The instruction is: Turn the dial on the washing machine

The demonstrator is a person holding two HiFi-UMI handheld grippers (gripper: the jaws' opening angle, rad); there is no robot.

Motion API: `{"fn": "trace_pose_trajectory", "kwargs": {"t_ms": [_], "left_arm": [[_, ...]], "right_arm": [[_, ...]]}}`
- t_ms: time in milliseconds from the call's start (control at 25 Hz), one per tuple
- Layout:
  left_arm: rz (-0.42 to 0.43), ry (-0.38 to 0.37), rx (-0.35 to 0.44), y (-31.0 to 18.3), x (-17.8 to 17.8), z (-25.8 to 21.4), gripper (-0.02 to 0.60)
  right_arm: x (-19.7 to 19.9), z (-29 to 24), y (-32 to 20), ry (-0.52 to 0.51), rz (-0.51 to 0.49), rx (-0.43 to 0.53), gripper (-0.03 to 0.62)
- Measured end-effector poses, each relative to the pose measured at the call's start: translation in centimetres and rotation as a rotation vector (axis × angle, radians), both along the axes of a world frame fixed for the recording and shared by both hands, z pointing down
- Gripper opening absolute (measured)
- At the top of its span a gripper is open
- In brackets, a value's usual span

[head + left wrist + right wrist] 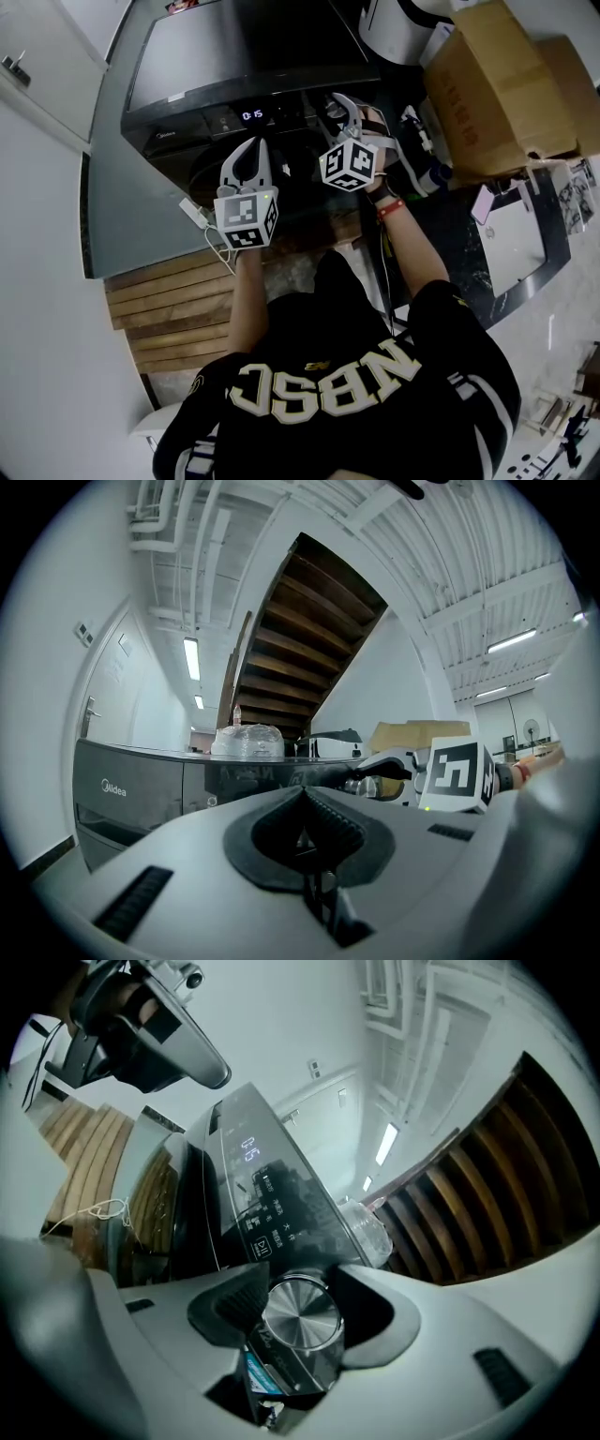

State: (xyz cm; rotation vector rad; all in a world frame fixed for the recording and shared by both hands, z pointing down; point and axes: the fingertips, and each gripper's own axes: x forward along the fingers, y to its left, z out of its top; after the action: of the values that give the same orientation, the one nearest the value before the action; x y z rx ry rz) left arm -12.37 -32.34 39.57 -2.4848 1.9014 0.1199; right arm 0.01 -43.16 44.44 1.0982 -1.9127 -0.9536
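The dark washing machine [234, 56] stands in front of me, its display [251, 114] lit. In the right gripper view the round silver dial [300, 1312] sits between the jaws of my right gripper [298, 1324], and the pads close on its sides. The head view shows the right gripper [347, 111] at the control panel, covering the dial. My left gripper [251, 150] hovers just left of it, in front of the machine, with its jaws shut and nothing in them. The left gripper [305, 799] points along the machine's front [131, 789].
Cardboard boxes [497, 84] stand to the right of the machine. A wooden slatted platform [169, 309] lies at lower left, with a white plug and cable [202, 220] by it. A clear plastic-wrapped thing [248, 741] rests on the machine's top.
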Motion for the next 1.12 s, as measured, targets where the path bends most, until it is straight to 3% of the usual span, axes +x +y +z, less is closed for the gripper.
{"fn": "trace_pose_trajectory", "kwargs": {"t_ms": [240, 480, 760, 1120], "left_arm": [[0.003, 0.002, -0.003, 0.1, 0.3, 0.0, 0.015], [0.006, 0.004, 0.001, 0.2, 0.5, -0.2, 0.015], [0.006, 0.008, 0.006, 0.1, 0.5, -0.5, 0.015], [-0.007, 0.025, 0.019, 0.1, 0.3, -0.9, 0.015]], "right_arm": [[0.0, -0.1, -0.1, -0.019, 0.004, -0.004, 0.233], [0.2, -0.4, -0.2, -0.120, 0.021, -0.027, 0.232], [1.1, -1.6, -0.6, -0.472, 0.046, -0.139, 0.232], [1.0, -1.6, -0.6, -0.471, 0.065, -0.135, 0.233]]}}
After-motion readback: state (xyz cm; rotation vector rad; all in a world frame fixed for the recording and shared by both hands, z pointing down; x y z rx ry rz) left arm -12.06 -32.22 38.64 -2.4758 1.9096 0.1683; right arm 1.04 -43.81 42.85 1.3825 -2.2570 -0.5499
